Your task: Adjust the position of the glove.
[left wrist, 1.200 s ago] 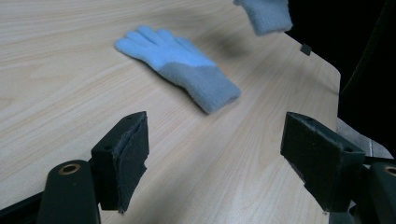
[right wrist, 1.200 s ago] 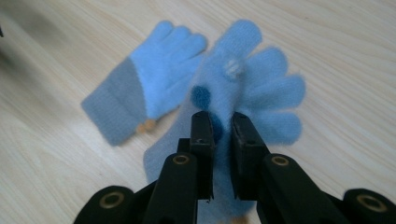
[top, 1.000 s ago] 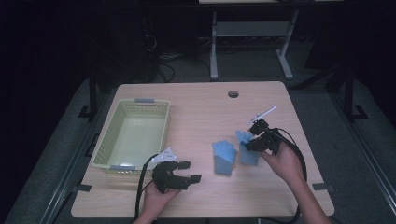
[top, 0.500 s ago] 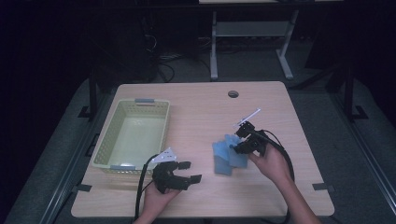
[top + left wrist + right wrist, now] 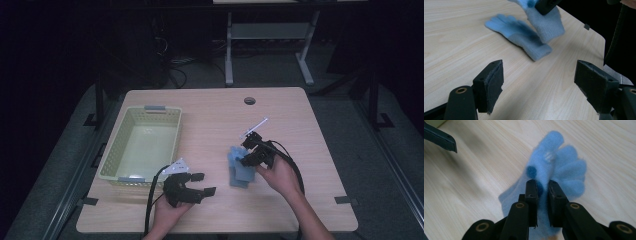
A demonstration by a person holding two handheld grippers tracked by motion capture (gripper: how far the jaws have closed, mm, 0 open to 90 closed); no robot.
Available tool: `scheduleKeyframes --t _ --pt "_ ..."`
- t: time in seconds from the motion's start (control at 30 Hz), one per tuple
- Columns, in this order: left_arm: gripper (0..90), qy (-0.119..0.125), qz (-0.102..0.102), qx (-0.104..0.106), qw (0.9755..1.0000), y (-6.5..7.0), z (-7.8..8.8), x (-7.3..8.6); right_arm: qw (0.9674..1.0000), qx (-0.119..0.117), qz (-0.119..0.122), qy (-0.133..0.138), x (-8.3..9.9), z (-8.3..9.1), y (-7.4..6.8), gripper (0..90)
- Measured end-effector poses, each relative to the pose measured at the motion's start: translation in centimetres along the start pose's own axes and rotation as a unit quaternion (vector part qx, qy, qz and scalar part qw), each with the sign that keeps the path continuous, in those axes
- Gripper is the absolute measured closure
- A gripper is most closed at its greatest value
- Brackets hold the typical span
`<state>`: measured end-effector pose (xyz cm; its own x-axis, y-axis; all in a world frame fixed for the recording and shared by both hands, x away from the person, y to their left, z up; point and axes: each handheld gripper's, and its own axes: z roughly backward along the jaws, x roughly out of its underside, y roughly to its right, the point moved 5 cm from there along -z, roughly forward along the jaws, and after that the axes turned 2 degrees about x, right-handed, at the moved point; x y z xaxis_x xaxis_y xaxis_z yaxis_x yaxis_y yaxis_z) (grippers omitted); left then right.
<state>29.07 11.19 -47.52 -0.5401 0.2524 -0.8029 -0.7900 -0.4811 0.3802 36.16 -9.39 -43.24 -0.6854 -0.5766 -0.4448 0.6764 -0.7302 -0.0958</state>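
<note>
Table (image 5: 210, 110), wood top, with the pale green basket (image 5: 142, 145) standing empty well off to the far side of the left gripper (image 5: 192, 187). Left gripper sat low at the near edge, jaws spread wide with nothing between them; it had not shifted from a second before. The change was all on the right. Right gripper (image 5: 252, 152) had travelled leftward across the table over that second, toward the middle and slightly lower, and it carried a blue glove (image 5: 556, 172) with it, jaws pinched together on the knit, the fabric bunched between the pads and the fingers of the glove hanging out past the tips. A second blue glove (image 5: 520, 35) lay flat on the table directly under and just ahead of the right gripper, the held one hanging over it and overlapping it in the high view; whether the two touched I could not tell. From the left gripper the pair lay ahead and a little to the right. My reading: one glove was lifted and in transit, likely bound for the basket, with the second not yet picked up and the open left gripper well placed to take it.
</note>
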Motion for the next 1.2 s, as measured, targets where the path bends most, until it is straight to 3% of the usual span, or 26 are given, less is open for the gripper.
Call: scheduleKeyframes --t 0.53,0.7,1.2 --pt "23.3 0.003 0.0 -0.001 1.0 0.0 0.2 -0.1 0.9999 -0.011 0.001 0.003 -0.4 -1.4 -1.0 79.7" --pt "23.3 0.002 -0.001 -0.001 1.0 0.0 0.3 -0.1 0.9999 0.005 0.005 -0.007 0.0 -2.3 -1.2 79.3" --pt "23.6 0.0 0.003 0.002 1.0 0.0 0.4 -0.1 0.9997 0.018 0.0 -0.014 0.5 -3.7 -0.7 72.2"
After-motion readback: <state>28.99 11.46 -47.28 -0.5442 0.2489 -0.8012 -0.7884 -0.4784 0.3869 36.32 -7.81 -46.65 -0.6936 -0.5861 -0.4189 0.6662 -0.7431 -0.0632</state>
